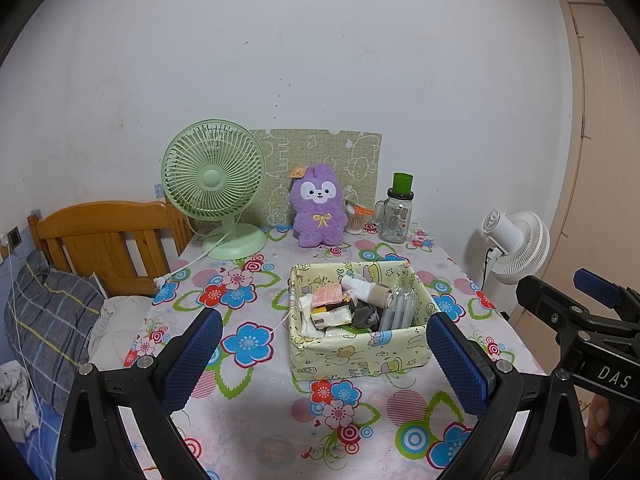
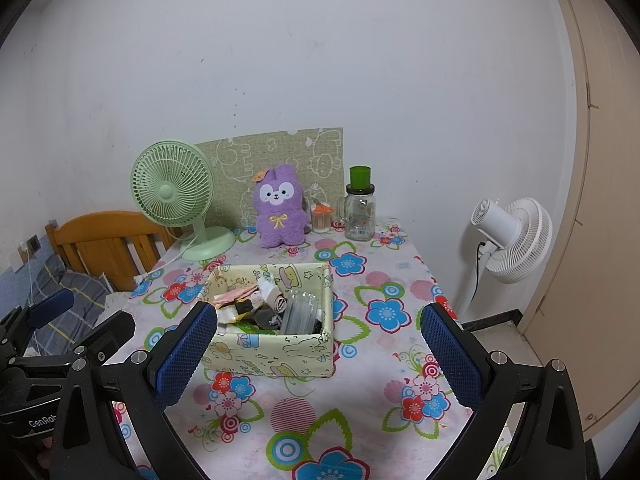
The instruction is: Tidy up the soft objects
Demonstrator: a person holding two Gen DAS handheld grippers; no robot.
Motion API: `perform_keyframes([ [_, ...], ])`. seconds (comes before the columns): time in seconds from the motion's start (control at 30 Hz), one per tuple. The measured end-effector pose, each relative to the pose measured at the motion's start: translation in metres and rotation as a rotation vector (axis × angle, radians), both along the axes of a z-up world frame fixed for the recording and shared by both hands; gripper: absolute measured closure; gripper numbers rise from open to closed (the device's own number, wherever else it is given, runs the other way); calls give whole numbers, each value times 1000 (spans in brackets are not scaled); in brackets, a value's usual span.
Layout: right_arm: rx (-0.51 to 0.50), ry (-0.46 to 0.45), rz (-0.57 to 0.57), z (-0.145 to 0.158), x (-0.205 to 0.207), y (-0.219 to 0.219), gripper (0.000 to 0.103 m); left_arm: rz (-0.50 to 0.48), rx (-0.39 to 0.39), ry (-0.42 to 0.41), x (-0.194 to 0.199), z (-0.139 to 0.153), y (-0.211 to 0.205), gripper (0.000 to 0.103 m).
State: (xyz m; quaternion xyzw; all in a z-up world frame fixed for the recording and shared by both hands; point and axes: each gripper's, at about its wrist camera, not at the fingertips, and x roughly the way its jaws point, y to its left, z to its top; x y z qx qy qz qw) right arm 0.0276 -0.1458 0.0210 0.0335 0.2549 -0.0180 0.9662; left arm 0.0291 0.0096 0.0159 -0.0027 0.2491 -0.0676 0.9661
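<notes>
While both tools hang above its near edge, the surface (image 1: 256, 400), covered in a flowered cloth, carries everything, and the yellow-green box (image 1: 360, 354) at its middle serves as the landmark. Left of the box and beyond the edge of the surface lies a bed with a wooden headboard (image 1: 108, 240); right of the box, off the surface, stands a white fan (image 1: 516, 246). Behind the box, against the wall, leans a patterned green board (image 1: 320, 160), and behind and left of the box stands a green desk fan (image 1: 214, 184). Straight behind the box sits the purple plush bunny (image 1: 319, 208), upright, its long axis vertical, its face turned toward the cameras and its back to the board; it is well apart from both tools, on the far side of the box. Behind and right of the box stands a glass jar (image 1: 396, 220) with a green cup on its lid. The left hand-held gripper (image 1: 324, 356) has its blue pads spread wide, holds nothing and touches nothing; the box shows between its fingers in the left wrist view. The right hand-held gripper (image 2: 320, 354) is likewise spread wide and empty, with the box just behind its left finger in its own view. Inside the box lie rolled socks (image 2: 272, 304), paper packets and clear tubes.
</notes>
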Motion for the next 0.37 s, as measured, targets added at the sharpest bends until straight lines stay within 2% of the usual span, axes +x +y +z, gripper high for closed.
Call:
perform_keyframes([
  [0.37,-3,-6,2,-1,1,1,0,1,0,0,1,0,1,0],
])
